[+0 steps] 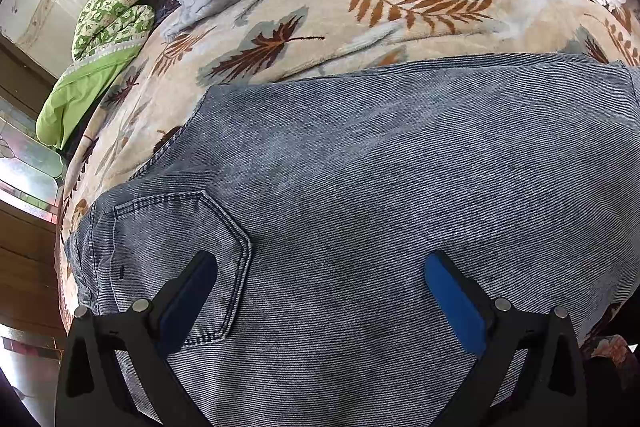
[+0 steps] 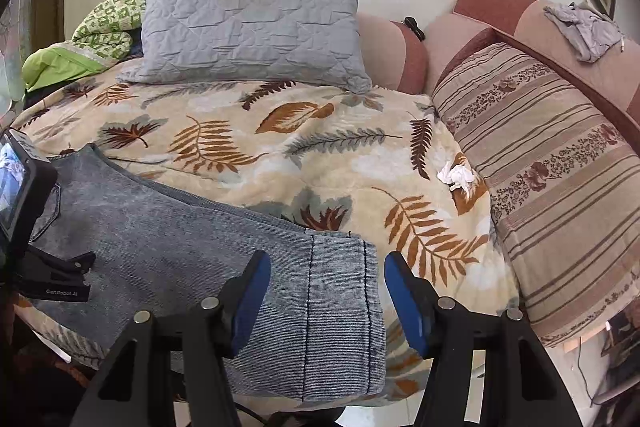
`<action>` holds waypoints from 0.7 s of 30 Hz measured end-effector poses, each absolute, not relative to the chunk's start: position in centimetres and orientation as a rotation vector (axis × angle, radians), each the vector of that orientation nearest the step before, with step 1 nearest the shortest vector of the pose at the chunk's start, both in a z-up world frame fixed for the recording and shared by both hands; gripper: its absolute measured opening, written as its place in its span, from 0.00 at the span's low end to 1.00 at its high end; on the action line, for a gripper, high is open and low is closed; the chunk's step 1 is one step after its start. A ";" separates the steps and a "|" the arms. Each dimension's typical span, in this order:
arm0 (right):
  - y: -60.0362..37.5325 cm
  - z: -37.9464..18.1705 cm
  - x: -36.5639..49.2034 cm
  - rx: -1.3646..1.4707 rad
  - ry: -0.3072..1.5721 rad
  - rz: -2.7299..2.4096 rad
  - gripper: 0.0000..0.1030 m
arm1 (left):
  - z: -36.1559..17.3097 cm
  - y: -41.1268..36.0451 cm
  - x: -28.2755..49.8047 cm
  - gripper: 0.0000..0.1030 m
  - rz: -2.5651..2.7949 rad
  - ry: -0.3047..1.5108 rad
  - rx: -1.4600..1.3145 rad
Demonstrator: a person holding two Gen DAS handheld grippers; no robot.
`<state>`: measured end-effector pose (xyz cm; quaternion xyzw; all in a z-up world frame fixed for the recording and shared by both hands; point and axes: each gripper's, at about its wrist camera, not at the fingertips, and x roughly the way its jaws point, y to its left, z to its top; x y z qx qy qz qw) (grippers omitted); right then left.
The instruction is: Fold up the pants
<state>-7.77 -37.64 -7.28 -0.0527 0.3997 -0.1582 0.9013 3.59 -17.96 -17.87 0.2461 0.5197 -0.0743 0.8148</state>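
Note:
Grey-blue denim pants lie flat on a leaf-patterned blanket. In the left wrist view my left gripper is open over the seat end, its left finger beside the back pocket. In the right wrist view my right gripper is open over the hem end of the pants, with the hem's edge between its fingers. The left gripper's body shows at the left edge of that view. Neither gripper holds cloth.
A grey quilted pillow lies at the bed's head, with a green patterned quilt beside it. A striped cushion and sofa back run along the right. A crumpled white tissue lies on the blanket.

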 end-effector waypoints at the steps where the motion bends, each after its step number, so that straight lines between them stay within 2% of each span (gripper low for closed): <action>1: -37.7 -7.3 -7.8 -0.108 0.830 -0.326 0.61 | -17.9 -17.9 3.6 1.00 -0.158 1.110 0.525; 5: -39.1 -8.3 -8.1 -0.024 0.879 -0.288 0.62 | -17.5 -18.0 3.6 1.00 -0.149 1.118 0.535; 9: -45.5 -10.2 -10.1 0.345 0.945 -0.236 0.62 | -16.5 -18.3 3.2 1.00 -0.134 1.077 0.558; 15: -54.1 -14.0 -14.9 0.871 0.946 -0.273 0.62 | -15.6 -19.0 3.0 1.00 -0.196 1.048 0.555; 18: -55.4 -15.8 -15.8 1.014 0.955 -0.258 0.62 | -17.6 -18.6 3.4 1.00 -0.167 1.124 0.570; 21: -54.9 -17.2 -15.7 1.105 0.973 -0.203 0.62 | -17.0 -17.8 3.6 1.00 -0.161 1.132 0.522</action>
